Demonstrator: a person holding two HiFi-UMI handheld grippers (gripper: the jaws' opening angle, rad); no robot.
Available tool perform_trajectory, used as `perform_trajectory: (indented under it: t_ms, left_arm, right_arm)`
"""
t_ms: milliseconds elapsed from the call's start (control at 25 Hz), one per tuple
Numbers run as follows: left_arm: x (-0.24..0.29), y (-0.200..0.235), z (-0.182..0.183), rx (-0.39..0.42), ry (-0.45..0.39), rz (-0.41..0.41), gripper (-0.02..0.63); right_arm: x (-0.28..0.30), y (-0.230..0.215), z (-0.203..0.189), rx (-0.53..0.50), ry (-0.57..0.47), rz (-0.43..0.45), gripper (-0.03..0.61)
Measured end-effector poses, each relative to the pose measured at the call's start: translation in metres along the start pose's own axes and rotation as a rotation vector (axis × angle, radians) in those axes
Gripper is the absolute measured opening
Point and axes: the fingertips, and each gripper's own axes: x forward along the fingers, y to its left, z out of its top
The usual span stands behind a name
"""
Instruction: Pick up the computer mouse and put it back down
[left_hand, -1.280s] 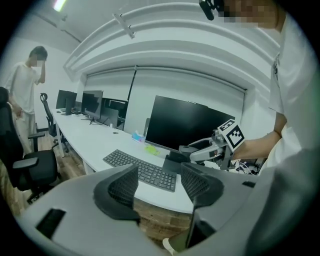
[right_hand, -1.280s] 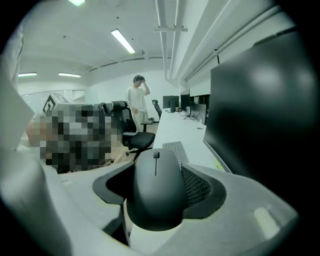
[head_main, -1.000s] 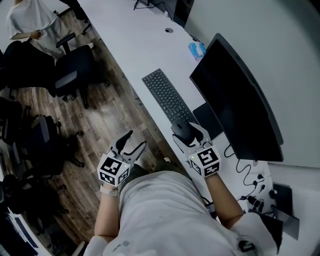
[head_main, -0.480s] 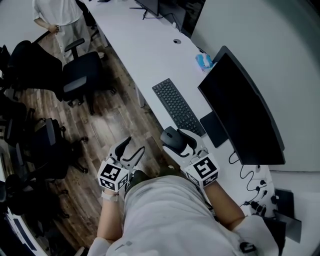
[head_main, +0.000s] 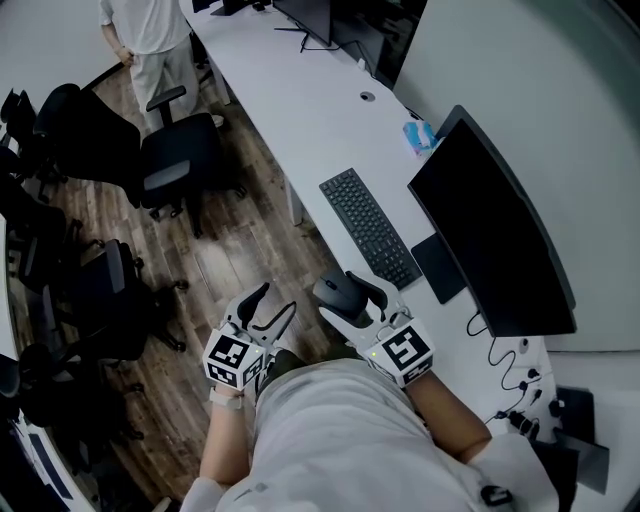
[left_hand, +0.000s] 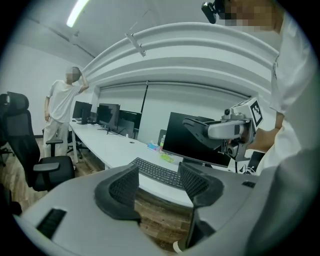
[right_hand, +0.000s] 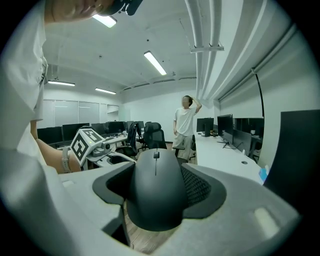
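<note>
Plainly the right gripper pinches the computer mouse by its sides, holding it in the air just off the near edge of the desk, short of the keyboard, so the pick-up looks done and only the setting down remains. The left gripper hangs alongside, jaws spread on nothing, probably because one grip suffices.

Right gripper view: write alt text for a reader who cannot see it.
The right gripper clamps a black computer mouse between its jaws, held clear of the desk. Beyond it, a person stands beside a long white desk, and the left gripper shows at the left.
</note>
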Motion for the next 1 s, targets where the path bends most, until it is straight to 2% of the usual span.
perform_trajectory:
  t_ms: [480, 1000]
  left_arm:
    - [-0.002, -0.01, -0.002, 0.005, 0.016, 0.01, 0.252]
    - [0.029, -0.05, -0.001, 0.034, 0.069, -0.036, 0.252]
  right_arm:
    - [-0.013, -0.009, -0.007, 0.009, 0.002, -0.016, 0.291]
    - [-0.063, -0.071, -0.055, 0.073, 0.041, -0.159, 0.291]
